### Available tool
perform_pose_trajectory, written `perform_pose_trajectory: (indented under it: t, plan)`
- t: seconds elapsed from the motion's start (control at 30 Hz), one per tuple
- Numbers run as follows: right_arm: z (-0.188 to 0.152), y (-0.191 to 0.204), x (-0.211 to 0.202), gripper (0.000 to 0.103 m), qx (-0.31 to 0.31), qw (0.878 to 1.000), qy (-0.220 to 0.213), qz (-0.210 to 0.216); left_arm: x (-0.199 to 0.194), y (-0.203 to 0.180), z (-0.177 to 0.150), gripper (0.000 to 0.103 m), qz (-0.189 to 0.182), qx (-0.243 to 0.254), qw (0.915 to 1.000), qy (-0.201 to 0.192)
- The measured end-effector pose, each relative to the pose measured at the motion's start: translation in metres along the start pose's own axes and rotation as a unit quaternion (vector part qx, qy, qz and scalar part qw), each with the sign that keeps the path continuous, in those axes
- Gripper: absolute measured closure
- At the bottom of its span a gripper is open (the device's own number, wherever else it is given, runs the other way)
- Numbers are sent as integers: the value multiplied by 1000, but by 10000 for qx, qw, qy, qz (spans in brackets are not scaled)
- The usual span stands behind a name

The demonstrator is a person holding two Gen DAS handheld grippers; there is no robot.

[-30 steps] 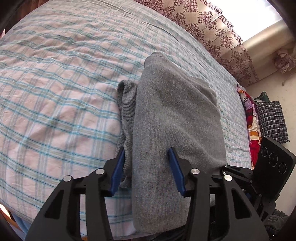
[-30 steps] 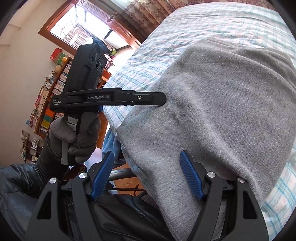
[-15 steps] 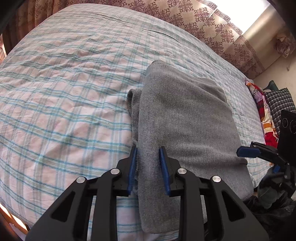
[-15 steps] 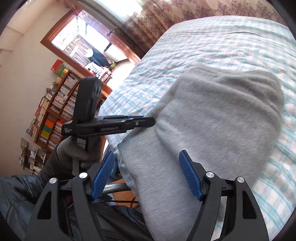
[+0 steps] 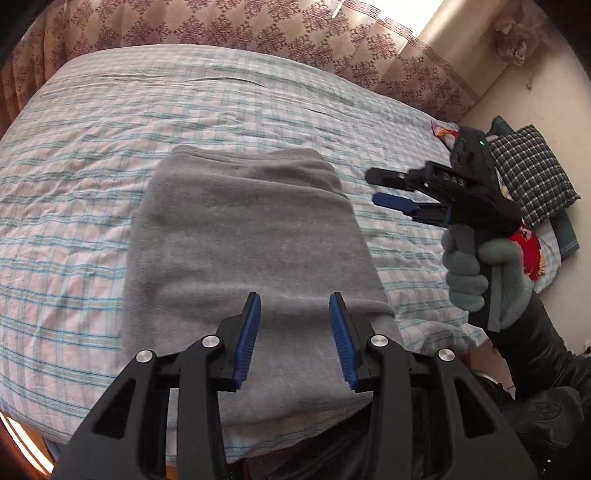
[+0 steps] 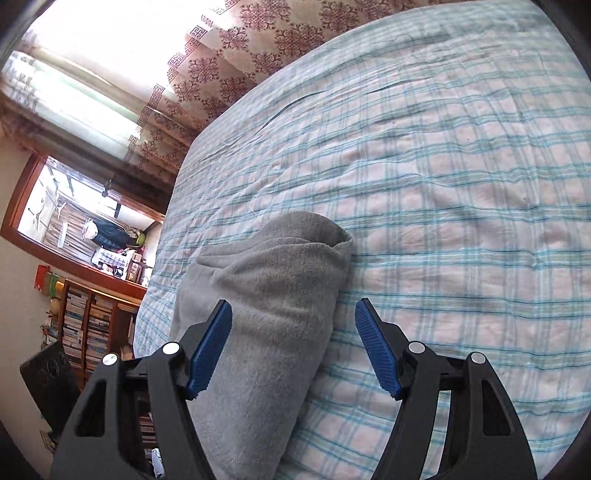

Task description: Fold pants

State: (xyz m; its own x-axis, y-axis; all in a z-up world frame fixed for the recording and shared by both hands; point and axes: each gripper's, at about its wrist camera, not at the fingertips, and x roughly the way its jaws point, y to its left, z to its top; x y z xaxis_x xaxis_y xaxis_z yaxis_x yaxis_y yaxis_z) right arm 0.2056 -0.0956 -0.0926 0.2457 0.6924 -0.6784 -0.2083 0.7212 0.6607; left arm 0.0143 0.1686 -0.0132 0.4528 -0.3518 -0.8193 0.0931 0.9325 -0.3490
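Note:
The grey pants [image 5: 243,251] lie folded in a thick rectangle on the plaid bed sheet [image 5: 74,184], reaching the near edge. My left gripper [image 5: 294,334] is open and empty, held just above the near part of the pants. My right gripper [image 6: 293,347] is open and empty, over the right side of the pants [image 6: 269,295]. It also shows in the left wrist view [image 5: 384,190], held in a gloved hand to the right of the pants and above the sheet.
A patterned curtain [image 5: 258,33] hangs behind the bed. Pillows and colourful cloth [image 5: 532,181] lie at the bed's right end. A bookshelf [image 6: 85,325] and a window [image 6: 74,221] stand to the left of the bed.
My left gripper closed on the left fold half a second ago, then opened and drew back to the middle. The side fold now lies under the stack. Both grippers lifted away.

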Motion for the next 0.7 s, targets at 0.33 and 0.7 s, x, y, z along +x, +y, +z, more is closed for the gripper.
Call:
perform_pose_trajectory:
  t: [0.33,0.7]
  plan:
    - [22,-27,53,58,780,9958,284,396,42,-69,-26,63,-467,770,9932,737]
    - [46,21,58,90,132,9997,-214,42,57,-70,-53,63,-341,926,9895,1055]
